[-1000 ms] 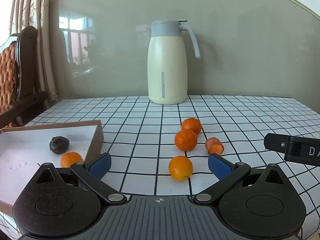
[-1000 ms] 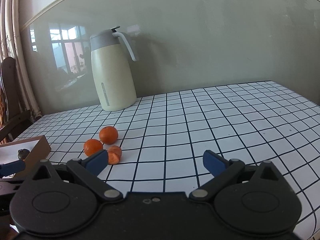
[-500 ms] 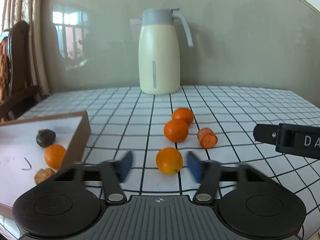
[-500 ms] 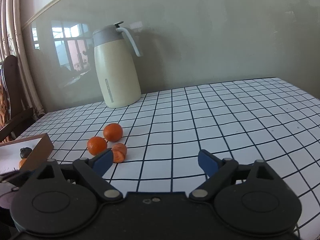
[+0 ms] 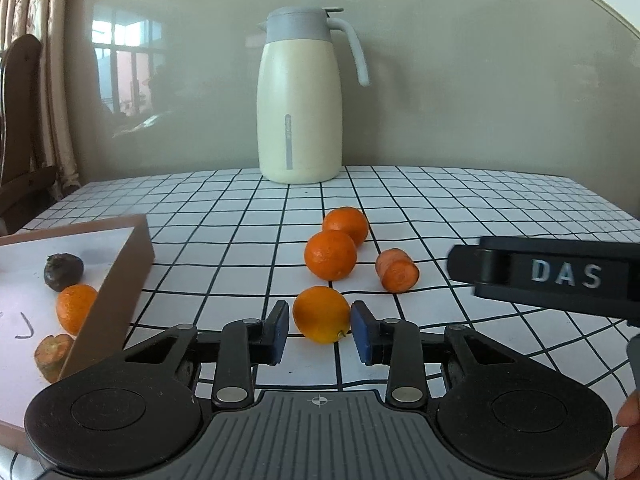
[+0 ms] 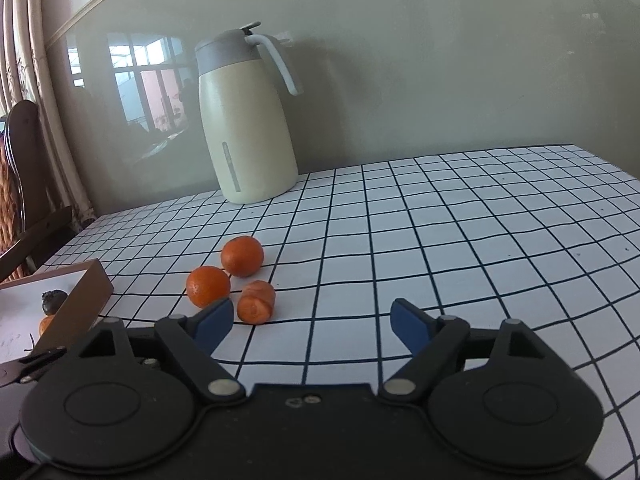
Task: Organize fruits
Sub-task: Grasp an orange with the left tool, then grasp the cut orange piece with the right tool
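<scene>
A small orange [image 5: 322,314] rests on the checked tablecloth between the blue pads of my left gripper [image 5: 320,328]. The jaws are closing and the pads meet its sides. Behind it lie two more oranges [image 5: 330,254] [image 5: 346,226] and a cut carrot piece [image 5: 397,271]. My right gripper [image 6: 312,320] is open, with its jaws narrowing and nothing between them. The carrot piece [image 6: 256,302] sits just beyond its left finger, with the two oranges [image 6: 208,286] [image 6: 242,256] further back. One black finger of the right gripper [image 5: 560,276] reaches into the left wrist view from the right.
A brown-walled box [image 5: 120,280] at the left holds a dark fruit [image 5: 63,266], an orange [image 5: 76,307] and a brownish piece [image 5: 52,354]. A cream jug [image 5: 300,100] stands at the back by the wall. A wooden chair [image 5: 20,120] is beyond the table's left edge.
My left gripper's jaws have gone from wide open to closed around the nearest orange and moved in nearer to it. My right gripper has edged toward the carrot piece, its jaws slightly narrower.
</scene>
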`<state>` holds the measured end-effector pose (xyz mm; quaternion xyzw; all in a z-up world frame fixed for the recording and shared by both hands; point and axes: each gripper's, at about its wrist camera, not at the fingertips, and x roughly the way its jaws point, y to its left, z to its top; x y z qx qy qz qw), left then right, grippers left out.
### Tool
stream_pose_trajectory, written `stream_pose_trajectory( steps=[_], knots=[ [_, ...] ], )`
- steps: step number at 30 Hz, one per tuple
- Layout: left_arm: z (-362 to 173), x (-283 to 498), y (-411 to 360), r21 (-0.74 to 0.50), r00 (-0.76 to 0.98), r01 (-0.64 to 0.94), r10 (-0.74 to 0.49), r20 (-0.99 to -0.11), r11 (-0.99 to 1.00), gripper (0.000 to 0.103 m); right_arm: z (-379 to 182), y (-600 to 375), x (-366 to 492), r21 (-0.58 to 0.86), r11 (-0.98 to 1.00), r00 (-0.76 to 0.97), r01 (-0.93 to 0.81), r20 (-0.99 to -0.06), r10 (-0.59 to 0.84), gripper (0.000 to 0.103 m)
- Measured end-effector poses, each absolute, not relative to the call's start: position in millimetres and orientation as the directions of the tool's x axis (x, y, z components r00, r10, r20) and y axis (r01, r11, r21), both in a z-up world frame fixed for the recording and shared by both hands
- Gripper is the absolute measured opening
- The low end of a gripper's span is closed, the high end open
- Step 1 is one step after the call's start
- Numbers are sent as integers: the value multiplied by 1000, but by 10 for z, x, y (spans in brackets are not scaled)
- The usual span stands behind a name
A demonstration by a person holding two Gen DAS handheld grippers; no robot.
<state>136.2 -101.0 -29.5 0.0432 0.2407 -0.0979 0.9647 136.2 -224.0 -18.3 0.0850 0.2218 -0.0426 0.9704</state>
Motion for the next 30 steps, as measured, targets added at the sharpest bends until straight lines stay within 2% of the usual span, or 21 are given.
stream_pose_trajectory(
  steps=[4, 25, 30],
  knots=[
    [-311, 1369, -1039, 28, 862, 219, -180, -475, 975, 32, -193, -2212, 1413, 139, 984, 896, 113, -442, -41, 78],
    [-329, 1390, -1068, 43, 872, 216, -173, -457, 975, 32, -259, -2173, 1610, 152, 982, 883, 108, -468, -25, 76],
    [-329, 1457, -992, 45, 877, 179, -139, -460, 983, 32, -277, -2136, 1678, 156, 983, 881, 101, -474, -15, 74]
  ],
)
